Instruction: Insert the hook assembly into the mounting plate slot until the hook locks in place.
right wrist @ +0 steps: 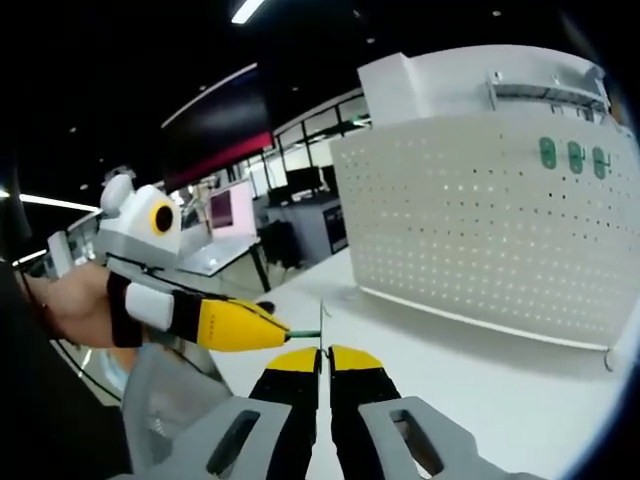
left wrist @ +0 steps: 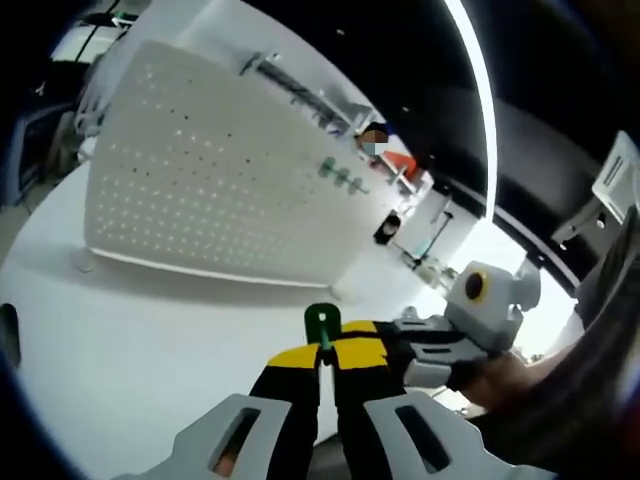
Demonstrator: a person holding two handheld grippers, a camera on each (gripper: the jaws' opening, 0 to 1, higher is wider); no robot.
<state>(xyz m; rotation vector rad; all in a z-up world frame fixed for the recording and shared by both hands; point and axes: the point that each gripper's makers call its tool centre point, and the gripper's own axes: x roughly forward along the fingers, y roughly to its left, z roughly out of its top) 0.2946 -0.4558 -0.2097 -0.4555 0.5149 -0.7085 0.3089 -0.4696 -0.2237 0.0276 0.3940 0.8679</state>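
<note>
A small green hook assembly [left wrist: 322,323] sticks up between the yellow tips of my left gripper [left wrist: 322,352], which is shut on it. My right gripper [left wrist: 350,345] comes in from the right and meets the same piece tip to tip. In the right gripper view my right gripper [right wrist: 325,357] is shut on a thin wire of the hook assembly [right wrist: 321,325], while my left gripper [right wrist: 278,328] holds its green end from the left. The white perforated mounting plate [left wrist: 220,190] [right wrist: 480,220] stands upright on the table, well beyond both grippers.
Three green pieces [left wrist: 342,177] [right wrist: 573,155] sit on the plate's upper far corner, and metal hooks [left wrist: 290,85] hang along its top. The white table [left wrist: 150,330] stretches in front of the plate. A hand [right wrist: 80,305] holds the left gripper. Desks and monitors [right wrist: 220,215] stand behind.
</note>
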